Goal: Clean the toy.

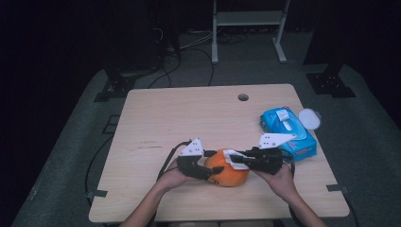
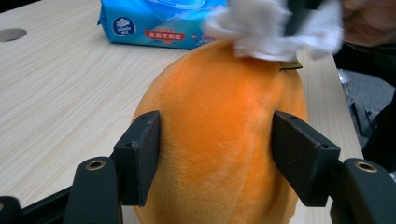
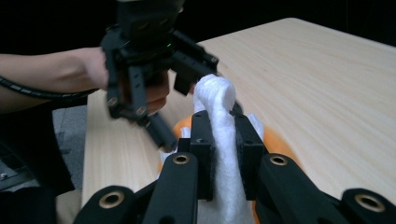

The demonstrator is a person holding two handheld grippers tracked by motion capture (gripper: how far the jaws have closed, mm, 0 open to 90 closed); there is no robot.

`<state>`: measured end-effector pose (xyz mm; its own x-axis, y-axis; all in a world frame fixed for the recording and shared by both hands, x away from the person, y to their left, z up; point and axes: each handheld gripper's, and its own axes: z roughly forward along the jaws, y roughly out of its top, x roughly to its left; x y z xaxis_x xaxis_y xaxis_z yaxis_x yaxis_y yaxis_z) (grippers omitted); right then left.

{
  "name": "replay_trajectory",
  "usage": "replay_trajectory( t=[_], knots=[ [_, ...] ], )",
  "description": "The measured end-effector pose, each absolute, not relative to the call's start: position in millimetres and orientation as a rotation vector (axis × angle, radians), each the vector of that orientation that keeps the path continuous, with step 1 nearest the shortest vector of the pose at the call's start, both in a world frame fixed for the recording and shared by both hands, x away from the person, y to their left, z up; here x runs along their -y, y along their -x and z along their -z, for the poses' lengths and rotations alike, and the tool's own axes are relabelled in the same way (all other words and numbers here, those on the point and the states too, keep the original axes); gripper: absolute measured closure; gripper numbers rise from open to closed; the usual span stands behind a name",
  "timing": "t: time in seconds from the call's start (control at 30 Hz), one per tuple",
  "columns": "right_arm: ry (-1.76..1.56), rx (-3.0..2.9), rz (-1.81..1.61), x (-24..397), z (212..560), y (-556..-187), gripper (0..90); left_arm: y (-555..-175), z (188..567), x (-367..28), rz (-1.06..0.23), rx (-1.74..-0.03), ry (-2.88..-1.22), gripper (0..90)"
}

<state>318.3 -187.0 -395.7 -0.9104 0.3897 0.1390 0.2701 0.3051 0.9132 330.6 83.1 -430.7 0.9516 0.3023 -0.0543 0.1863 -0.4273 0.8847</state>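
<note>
Orange and plush, the rounded soft toy (image 2: 219, 135) sits on the pale wooden table (image 1: 189, 118) near its front edge, between my two grippers. My left gripper (image 2: 215, 158) pinches the toy's sides with both black pads against the fabric. My right gripper (image 3: 223, 154) is pressed together on a crumpled white tissue (image 3: 219, 121), which rests on the toy's top. Farther right lies a blue wet-wipe pack (image 1: 287, 130), with a white round lid (image 1: 309, 118) just beside it.

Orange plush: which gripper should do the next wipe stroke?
Right. The right gripper is shut on the wipe, which lies on the plush; the left gripper clamps the plush.
</note>
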Motion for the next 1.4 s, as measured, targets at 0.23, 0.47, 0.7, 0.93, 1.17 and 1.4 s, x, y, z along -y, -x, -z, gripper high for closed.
replay_trajectory(
  t=[0.23,0.47,0.7,0.93,1.17,1.4],
  knots=[
    [-0.710,-2.426,-1.675,197,407,-330,80.5,-334,432,-87,-0.093,-0.358,-2.004,32.7],
    [-0.703,-2.423,-1.650,205,411,-320,80.5,-344,428,-90,0.045,-0.470,-1.996,15.4],
    [-0.679,-2.427,-1.634,208,413,-307,80.5,-349,436,-83,0.178,-0.528,-2.025,9.2],
    [-0.686,-2.439,-1.655,207,417,-304,80.5,-349,438,-82,0.214,-0.476,-2.009,27.9],
    [-0.644,-2.350,-1.657,211,391,-302,80.5,-342,412,-86,-0.083,-0.280,-1.868,39.1],
    [-0.643,-2.329,-1.626,206,390,-316,80.5,-355,426,-86,-0.224,-0.183,-1.890,39.2]
  ],
)
